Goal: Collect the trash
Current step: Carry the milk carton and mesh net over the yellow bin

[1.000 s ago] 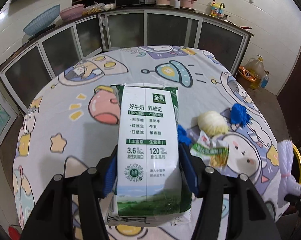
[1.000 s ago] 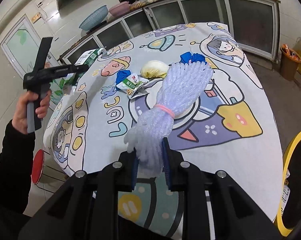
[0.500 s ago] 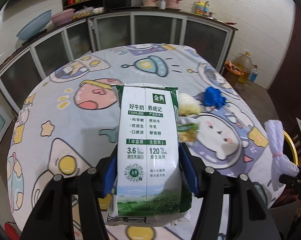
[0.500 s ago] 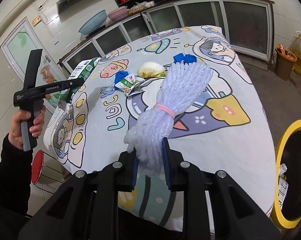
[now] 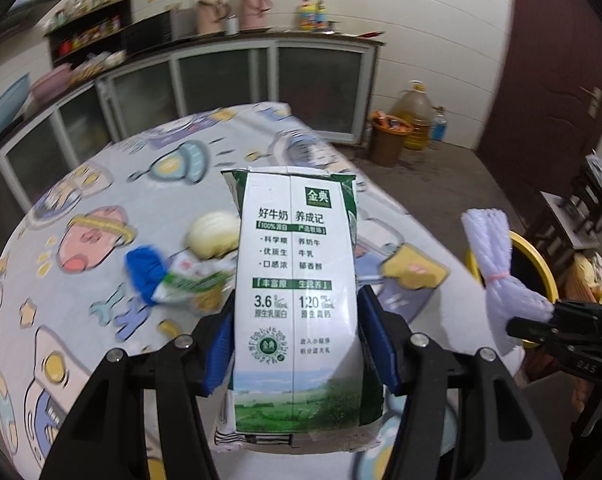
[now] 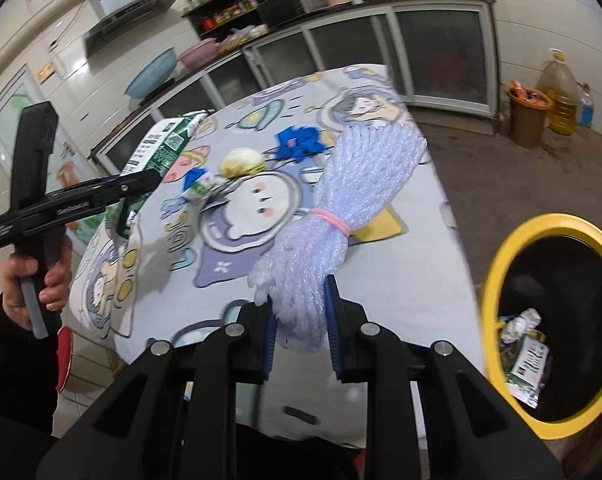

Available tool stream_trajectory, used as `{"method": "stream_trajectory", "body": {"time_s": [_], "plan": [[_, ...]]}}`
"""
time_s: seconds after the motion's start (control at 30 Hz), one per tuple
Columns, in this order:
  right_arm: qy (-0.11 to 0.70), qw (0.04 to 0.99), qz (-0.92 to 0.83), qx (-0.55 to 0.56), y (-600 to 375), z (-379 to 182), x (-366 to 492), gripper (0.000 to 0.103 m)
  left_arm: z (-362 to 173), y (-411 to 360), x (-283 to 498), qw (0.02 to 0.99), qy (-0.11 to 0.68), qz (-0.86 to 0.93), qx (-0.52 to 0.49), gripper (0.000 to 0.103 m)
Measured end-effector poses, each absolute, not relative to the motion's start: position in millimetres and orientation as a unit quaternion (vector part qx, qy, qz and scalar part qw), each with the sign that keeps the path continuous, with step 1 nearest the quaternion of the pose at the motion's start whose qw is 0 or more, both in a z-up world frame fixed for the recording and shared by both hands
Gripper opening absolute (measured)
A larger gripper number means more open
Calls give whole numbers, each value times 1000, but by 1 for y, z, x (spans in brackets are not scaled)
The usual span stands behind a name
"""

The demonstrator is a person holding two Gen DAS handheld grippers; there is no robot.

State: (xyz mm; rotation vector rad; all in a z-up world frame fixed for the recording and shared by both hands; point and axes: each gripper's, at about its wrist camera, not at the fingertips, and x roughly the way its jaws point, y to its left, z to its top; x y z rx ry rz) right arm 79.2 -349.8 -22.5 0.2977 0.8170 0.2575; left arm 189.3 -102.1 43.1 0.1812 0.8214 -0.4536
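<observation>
My left gripper (image 5: 299, 336) is shut on a green-and-white milk carton (image 5: 297, 280), held upright above the table's near edge; the carton also shows in the right wrist view (image 6: 157, 152). My right gripper (image 6: 301, 312) is shut on a white foam net bundle (image 6: 341, 208) tied with a pink band, held over the table's right edge; the bundle also shows in the left wrist view (image 5: 497, 272). A yellow-rimmed trash bin (image 6: 501, 264) stands on the floor to the right, with wrappers inside. On the table lie a pale round ball (image 5: 215, 234), a blue scrap (image 5: 145, 268), a green-white wrapper (image 5: 193, 280) and another blue scrap (image 6: 297, 140).
The round table carries a cartoon-print cloth (image 6: 381, 256). Kitchen cabinets (image 5: 261, 84) run along the back wall. An orange bucket (image 5: 389, 136) and an oil jug (image 5: 415, 116) stand on the floor by the wall. A dark door (image 5: 561, 80) is at right.
Both grippers have swung to the right with their loads. The yellow-rimmed bin has come further into the right wrist view, and the table items have shifted left in the left wrist view.
</observation>
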Motion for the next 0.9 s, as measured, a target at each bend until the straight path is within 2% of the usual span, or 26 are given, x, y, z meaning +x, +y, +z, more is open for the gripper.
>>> {"method": "stream_trajectory", "body": {"time_s": [0.33, 0.9], "plan": [[386, 904, 57, 172, -410, -28, 63, 22, 48, -194, 181, 868, 380, -299, 116, 55], [373, 907, -13, 196, -476, -36, 49, 21, 50, -275, 174, 846, 373, -361, 123, 55]]}}
